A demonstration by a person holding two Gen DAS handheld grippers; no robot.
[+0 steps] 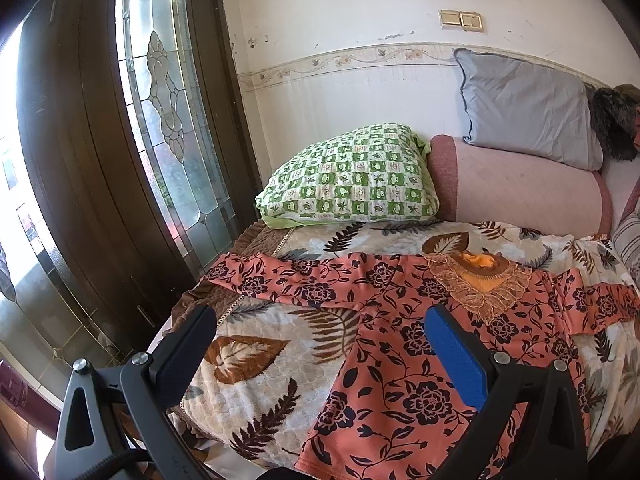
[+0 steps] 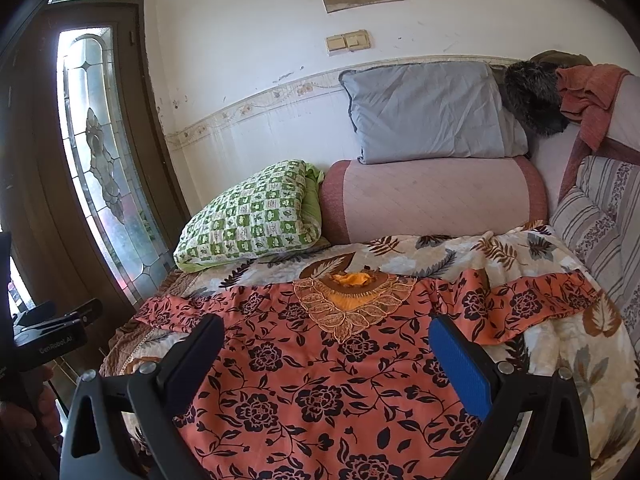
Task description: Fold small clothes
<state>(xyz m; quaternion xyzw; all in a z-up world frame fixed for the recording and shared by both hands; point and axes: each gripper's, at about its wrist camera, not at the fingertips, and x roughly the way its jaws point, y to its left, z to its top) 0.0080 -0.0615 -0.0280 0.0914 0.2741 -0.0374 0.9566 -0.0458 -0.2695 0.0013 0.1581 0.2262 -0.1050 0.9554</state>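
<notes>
An orange floral dress [image 1: 404, 344] with an embroidered gold neckline [image 1: 480, 284] lies spread flat on the leaf-print bedspread [image 1: 256, 356], sleeves out to both sides. It also shows in the right wrist view [image 2: 320, 384], neckline [image 2: 352, 300] toward the wall. My left gripper [image 1: 320, 328] is open and empty, hovering over the dress's left side and the bedspread. My right gripper [image 2: 326, 340] is open and empty, above the dress's chest. The left gripper's body [image 2: 52, 332] shows at the right view's left edge.
A green checked pillow [image 1: 352, 176], a pink bolster [image 1: 516, 188] and a grey pillow [image 1: 524, 108] lie along the wall. A striped cushion [image 2: 600, 220] is at right. A dark wooden door with stained glass [image 1: 168, 100] stands left of the bed.
</notes>
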